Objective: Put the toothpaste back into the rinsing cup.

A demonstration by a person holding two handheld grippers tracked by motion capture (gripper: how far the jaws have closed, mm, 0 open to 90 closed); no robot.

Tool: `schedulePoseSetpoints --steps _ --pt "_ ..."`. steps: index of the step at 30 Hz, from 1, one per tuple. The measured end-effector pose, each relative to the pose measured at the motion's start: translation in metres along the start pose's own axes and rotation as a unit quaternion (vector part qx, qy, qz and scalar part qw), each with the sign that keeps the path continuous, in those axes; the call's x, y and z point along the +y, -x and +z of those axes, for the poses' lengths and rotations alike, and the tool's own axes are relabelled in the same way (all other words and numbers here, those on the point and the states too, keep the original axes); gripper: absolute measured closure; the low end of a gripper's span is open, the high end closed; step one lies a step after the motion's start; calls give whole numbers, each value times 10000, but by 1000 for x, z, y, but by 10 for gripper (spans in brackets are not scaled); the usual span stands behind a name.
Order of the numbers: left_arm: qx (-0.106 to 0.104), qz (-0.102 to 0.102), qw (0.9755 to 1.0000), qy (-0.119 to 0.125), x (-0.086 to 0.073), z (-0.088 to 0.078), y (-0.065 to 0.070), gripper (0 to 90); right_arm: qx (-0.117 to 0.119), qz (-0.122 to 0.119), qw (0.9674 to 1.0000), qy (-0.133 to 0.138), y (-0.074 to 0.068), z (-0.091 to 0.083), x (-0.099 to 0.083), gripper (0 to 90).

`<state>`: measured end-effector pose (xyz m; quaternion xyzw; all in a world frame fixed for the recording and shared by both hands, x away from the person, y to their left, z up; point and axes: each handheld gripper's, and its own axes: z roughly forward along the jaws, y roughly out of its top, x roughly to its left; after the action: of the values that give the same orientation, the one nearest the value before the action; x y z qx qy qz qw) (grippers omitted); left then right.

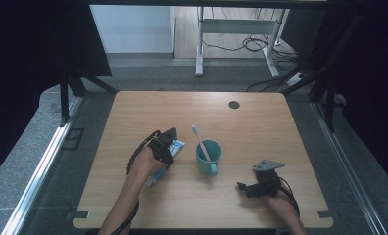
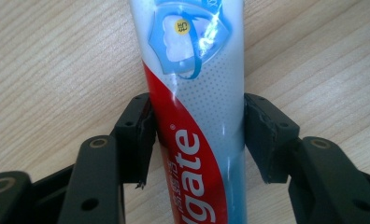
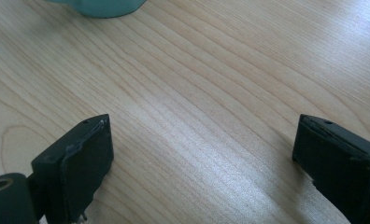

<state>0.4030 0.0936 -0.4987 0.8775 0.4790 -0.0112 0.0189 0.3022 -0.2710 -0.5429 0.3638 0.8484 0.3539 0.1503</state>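
The toothpaste tube [image 2: 197,116] is lying flat on the bench [image 1: 260,122], at nine o'clock from the teal cup [image 1: 208,155], its long axis running straight up between the left gripper's [image 2: 197,140] jaws, which are touching both its sides. The right gripper [image 3: 202,163], at five o'clock from the cup, is gaping empty.
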Motion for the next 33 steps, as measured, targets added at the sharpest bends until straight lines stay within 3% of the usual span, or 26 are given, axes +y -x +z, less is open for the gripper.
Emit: schedulePoseSetpoints --steps 9,15,33 --pt "5 20 10000 -50 1 -1 1 531 -1 -4 10000 -1 0 0 0 50" --pt "-46 140 9999 -11 -1 -5 -1 642 -1 -1 10000 0 0 0 0 51" --pt "-441 140 9985 285 -10 -8 -12 719 -1 -4 10000 -2 0 0 0 51"
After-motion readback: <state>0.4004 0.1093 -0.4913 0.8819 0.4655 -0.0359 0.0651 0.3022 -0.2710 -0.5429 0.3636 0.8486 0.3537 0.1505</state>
